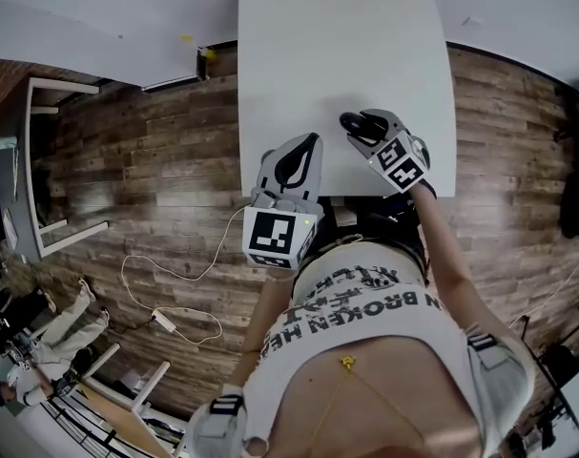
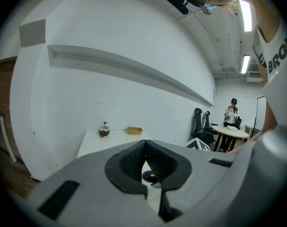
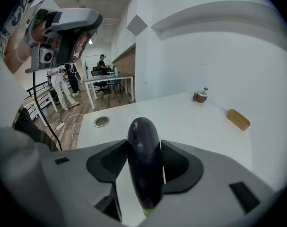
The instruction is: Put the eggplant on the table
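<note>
A dark purple eggplant (image 3: 144,160) stands lengthwise between the pads of my right gripper (image 3: 144,145), which is shut on it. In the head view this right gripper (image 1: 365,127) hangs over the near part of the white table (image 1: 337,55), and the eggplant's dark tip (image 1: 349,121) pokes out toward the left. My left gripper (image 1: 297,160) sits at the table's near edge, left of the right one. Its jaws meet at the tips with nothing between them, and the left gripper (image 2: 144,157) points along the table (image 2: 93,143).
At the table's far end stand a small brown bowl-like thing (image 3: 199,96) and a tan tray (image 3: 239,119). A round grommet (image 3: 101,121) sits in the tabletop. A white cable (image 1: 165,318) lies on the wooden floor. A person (image 2: 232,113) stands by another table far off.
</note>
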{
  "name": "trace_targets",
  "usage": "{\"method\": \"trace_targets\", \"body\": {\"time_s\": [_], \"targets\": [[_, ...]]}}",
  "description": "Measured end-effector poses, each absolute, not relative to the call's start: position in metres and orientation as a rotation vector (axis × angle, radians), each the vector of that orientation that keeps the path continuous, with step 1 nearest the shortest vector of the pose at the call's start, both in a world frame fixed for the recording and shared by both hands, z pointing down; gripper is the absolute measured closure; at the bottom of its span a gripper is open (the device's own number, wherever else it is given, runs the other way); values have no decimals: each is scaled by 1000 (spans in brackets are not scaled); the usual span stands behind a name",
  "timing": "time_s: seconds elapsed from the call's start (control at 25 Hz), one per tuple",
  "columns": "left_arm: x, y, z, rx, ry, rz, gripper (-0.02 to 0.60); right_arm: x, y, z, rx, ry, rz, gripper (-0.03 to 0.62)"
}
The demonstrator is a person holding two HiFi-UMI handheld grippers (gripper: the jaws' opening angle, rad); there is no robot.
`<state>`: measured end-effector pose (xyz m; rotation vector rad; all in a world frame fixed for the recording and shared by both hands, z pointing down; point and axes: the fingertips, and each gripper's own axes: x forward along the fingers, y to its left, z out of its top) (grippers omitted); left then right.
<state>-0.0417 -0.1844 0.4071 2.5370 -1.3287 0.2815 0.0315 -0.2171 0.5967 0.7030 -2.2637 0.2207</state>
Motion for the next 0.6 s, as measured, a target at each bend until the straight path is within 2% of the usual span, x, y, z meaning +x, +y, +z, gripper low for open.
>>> {"method": "trace_targets", "body": {"time_s": [0.6], "targets": [[-57, -176, 411, 2487, -1383, 296, 575, 31, -208, 652, 593, -2183, 302, 373]]}}
